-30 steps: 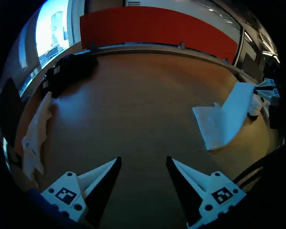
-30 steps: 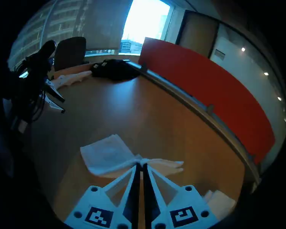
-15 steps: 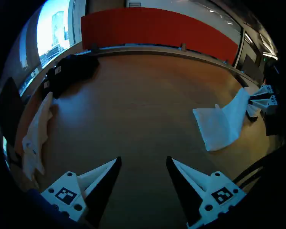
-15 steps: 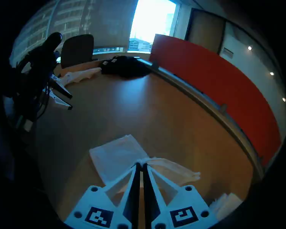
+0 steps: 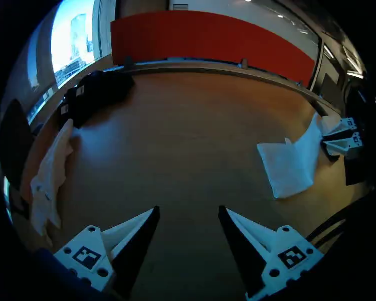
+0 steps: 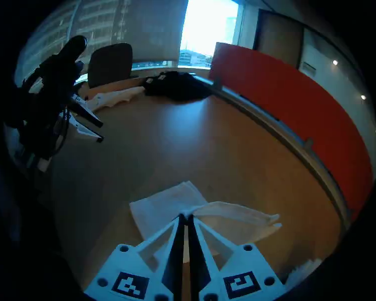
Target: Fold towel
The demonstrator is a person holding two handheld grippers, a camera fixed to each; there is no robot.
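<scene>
While the right gripper (image 6: 184, 216) is pinching one edge of the white towel (image 6: 163, 208) between its closed fingers and holding it raised off the table (image 6: 188, 140), the fold looks to be only starting. The rest of the towel is lying flat just ahead of those fingertips. The left gripper (image 5: 188, 208) is hovering wide and empty, well apart from the towel. Next, the raised edge is probably going across to the opposite edge, squarely.

Left gripper (image 5: 188, 210) fingers wide apart; right gripper (image 6: 185, 218) fingers tight on towel (image 6: 160, 209)
</scene>
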